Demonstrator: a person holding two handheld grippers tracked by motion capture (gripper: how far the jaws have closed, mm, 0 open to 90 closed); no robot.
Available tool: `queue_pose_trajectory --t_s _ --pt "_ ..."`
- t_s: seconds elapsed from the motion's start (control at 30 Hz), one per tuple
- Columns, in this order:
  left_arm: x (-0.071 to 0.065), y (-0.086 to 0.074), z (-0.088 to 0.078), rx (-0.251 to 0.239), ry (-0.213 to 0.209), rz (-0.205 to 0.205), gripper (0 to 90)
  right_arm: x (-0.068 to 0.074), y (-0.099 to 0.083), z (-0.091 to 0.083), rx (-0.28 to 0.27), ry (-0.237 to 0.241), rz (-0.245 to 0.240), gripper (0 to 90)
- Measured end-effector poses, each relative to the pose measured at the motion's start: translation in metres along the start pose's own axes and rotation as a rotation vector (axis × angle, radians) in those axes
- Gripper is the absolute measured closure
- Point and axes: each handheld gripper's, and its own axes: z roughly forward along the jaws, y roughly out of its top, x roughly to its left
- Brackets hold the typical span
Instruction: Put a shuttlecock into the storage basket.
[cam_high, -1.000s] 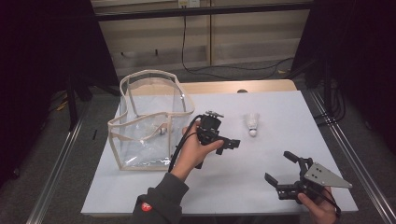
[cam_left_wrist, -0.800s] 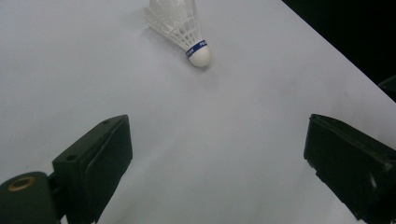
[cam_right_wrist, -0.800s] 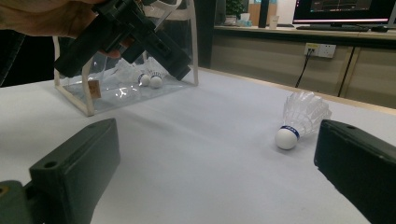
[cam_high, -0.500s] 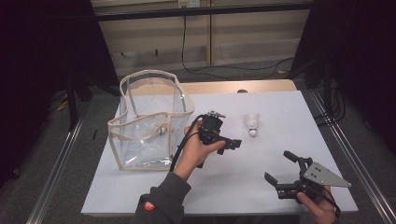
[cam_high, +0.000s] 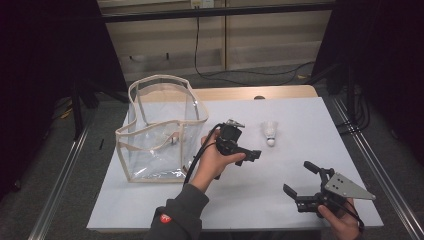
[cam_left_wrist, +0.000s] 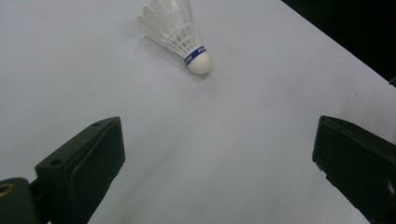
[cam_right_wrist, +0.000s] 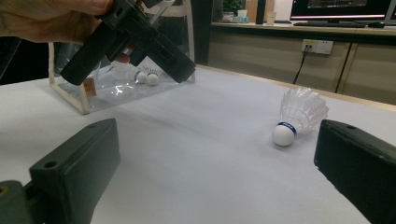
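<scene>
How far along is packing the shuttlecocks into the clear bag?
Two shuttlecocks already lie inside the clear bag. The left gripper, jaws just opening and empty, points toward the last shuttlecock on the table. Grabbing and bagging it remains. The right gripper waits open.

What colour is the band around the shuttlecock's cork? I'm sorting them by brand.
Blue with white lettering on the shuttlecock, clearest in the left gripper view.

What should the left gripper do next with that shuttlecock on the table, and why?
Probably ease the left gripper forward and down over the shuttlecock. Its jaws have just been opening and stand wide with nothing between them, while the shuttlecock lies ahead on the white table, untouched.
</scene>
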Motion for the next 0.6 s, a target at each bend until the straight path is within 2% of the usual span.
queue_pose_trajectory --t_s 0.6 --pt "-0.001 -0.003 0.021 -0.01 -0.006 -0.009 5.7 0.0 0.0 0.0 -0.002 -0.001 -0.002 0.1"
